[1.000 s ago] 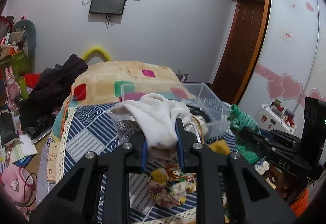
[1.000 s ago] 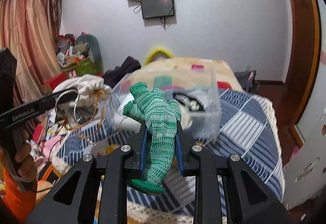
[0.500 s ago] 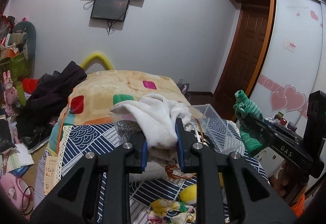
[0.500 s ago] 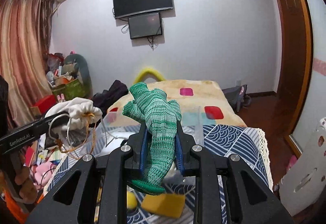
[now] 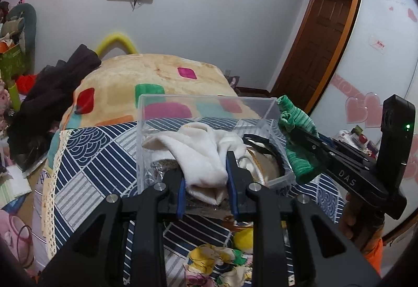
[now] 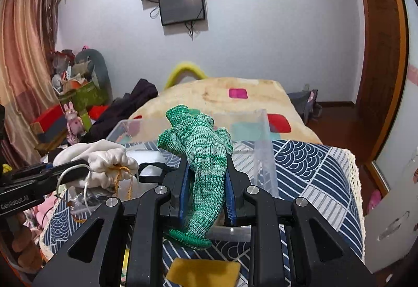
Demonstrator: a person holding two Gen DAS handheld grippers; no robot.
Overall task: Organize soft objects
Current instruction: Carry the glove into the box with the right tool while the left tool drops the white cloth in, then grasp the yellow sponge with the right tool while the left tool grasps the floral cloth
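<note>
My left gripper [image 5: 205,169] is shut on a white soft cloth [image 5: 198,153] and holds it over the near edge of a clear plastic box [image 5: 203,101] on the bed. The cloth also shows in the right wrist view [image 6: 102,159], with cords hanging from it. My right gripper [image 6: 205,177] is shut on a green knitted glove [image 6: 203,153], held just in front of the box [image 6: 261,130]. In the left wrist view the glove [image 5: 297,135] hangs at the box's right side. The box holds white and dark items.
The bed has a blue patterned sheet [image 5: 91,156] and a beige blanket [image 5: 156,72]. A floral cloth [image 5: 216,263] and a yellow ball [image 5: 244,237] lie near me. A yellow sponge [image 6: 203,271] lies below. Dark clothes [image 5: 52,93] are piled left.
Both grippers have come down toward the clear box, still holding their items. The box now fills the middle of both views.
</note>
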